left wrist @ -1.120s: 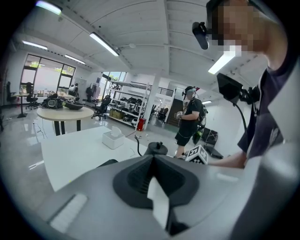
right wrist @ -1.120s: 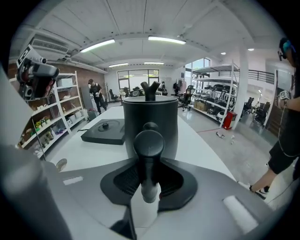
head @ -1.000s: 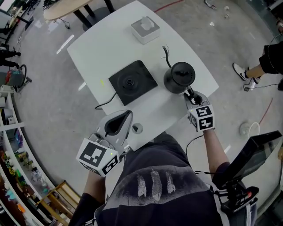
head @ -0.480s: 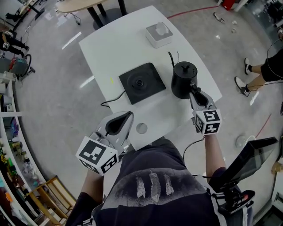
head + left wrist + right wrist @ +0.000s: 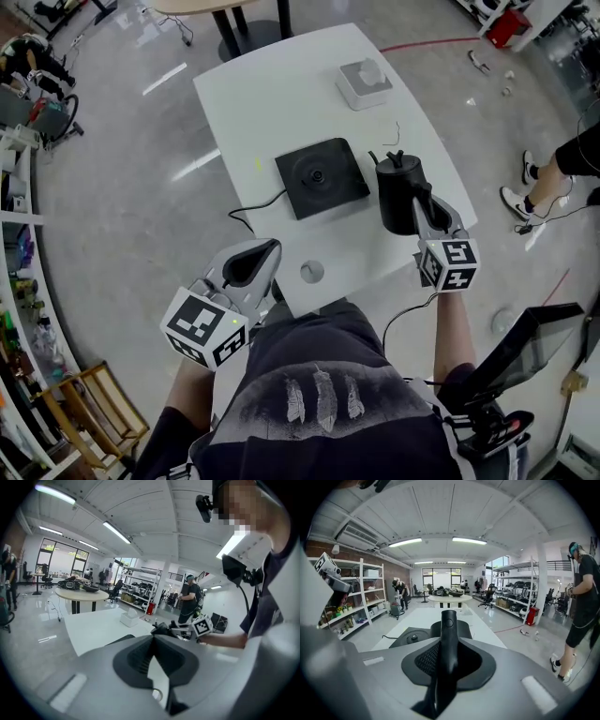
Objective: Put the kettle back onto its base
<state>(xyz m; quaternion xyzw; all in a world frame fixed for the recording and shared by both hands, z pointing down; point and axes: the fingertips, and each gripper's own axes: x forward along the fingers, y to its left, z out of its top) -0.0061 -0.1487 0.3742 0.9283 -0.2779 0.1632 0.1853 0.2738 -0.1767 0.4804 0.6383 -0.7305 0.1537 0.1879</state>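
Room: workshop hall with shelving and a polished grey floor; a white table sits below me.
Base: black square kettle base lies flat near the table's middle with nothing on it. Its cord trails toward the near-left edge.
Kettle: matte black kettle is just right of the base, not on it. I judge it clear of the tabletop, hanging from its handle.
Right gripper: right gripper is clamped on that handle, jaws nearly together around it.
Left gripper: left gripper hangs off the near table edge, jaws parted by a thin gap with nothing in them.
Handling: rigid, hard-shelled and smooth; I can't tell whether it holds water. The body hangs ahead of my grip, so I expect it to want to swing. The handle is the sound place to hold it.
Spout: thin spout looks easy to knock, so I'd keep it off everything.
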